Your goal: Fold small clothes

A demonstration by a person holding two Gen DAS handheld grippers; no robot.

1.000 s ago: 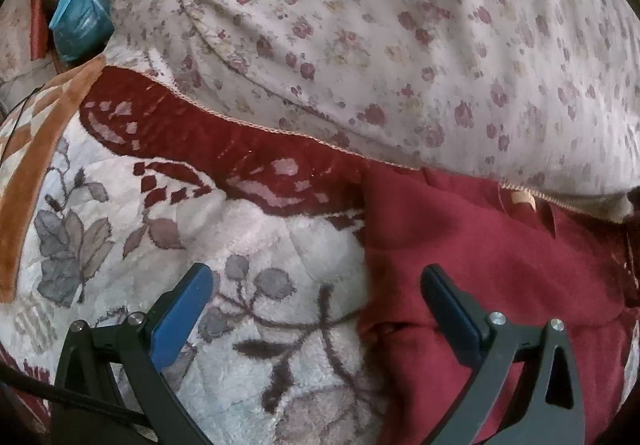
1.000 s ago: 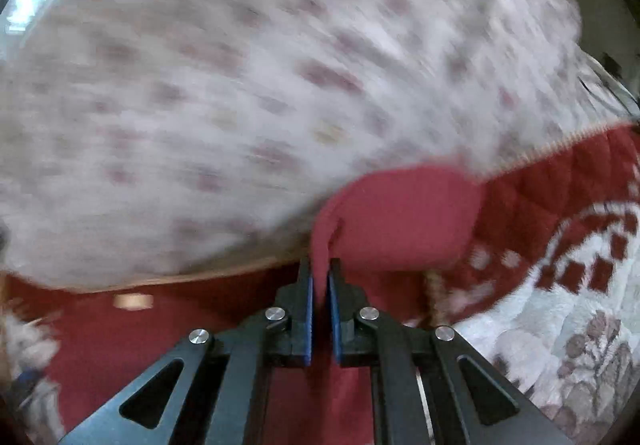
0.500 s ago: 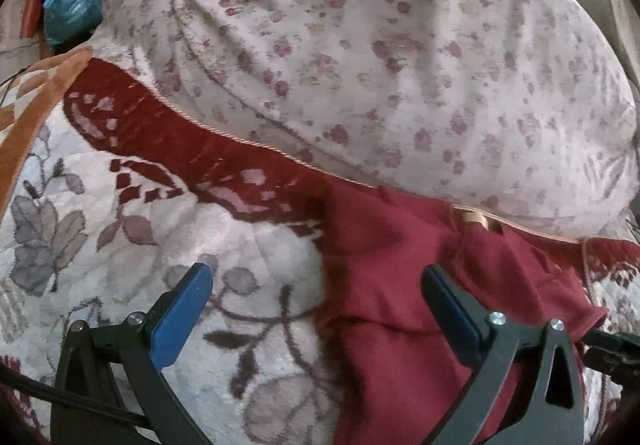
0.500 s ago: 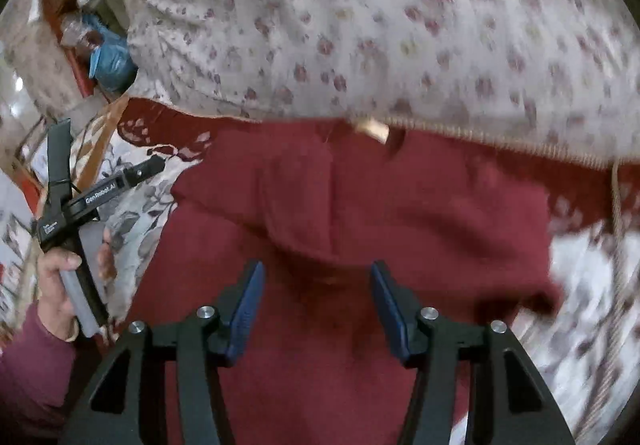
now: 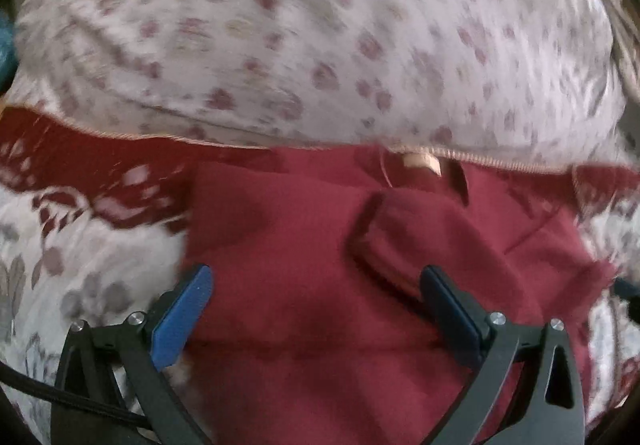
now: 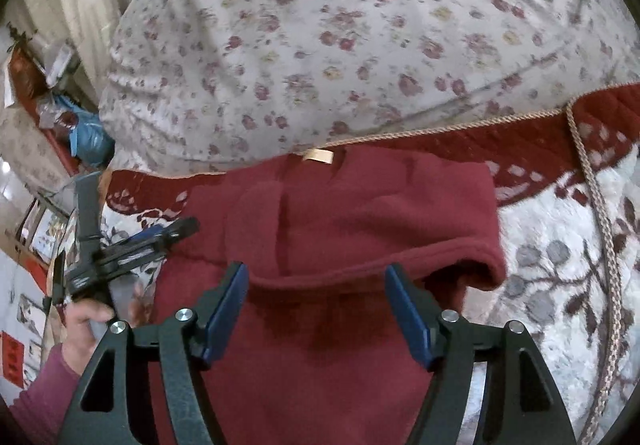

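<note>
A dark red fleece garment (image 6: 360, 213) lies on a patterned blanket, its collar with a tan label (image 6: 318, 156) at the far edge. Its right sleeve is folded across the body. It also shows in the left wrist view (image 5: 320, 265), blurred. My right gripper (image 6: 316, 285) is open and empty, hovering over the garment's middle. My left gripper (image 5: 316, 289) is open and empty over the garment's left part; it also shows in the right wrist view (image 6: 132, 245), held by a hand at the garment's left edge.
A large floral quilt (image 6: 340, 25) is heaped right behind the garment. The white, grey and red blanket (image 6: 560, 265) has a braided cord (image 6: 600, 225) along its right side. A blue bag (image 6: 86, 137) and clutter lie at the far left.
The right gripper let go of the red sleeve, opened and drew back over the garment. The left gripper moved right, from the blanket beside the garment to above it.
</note>
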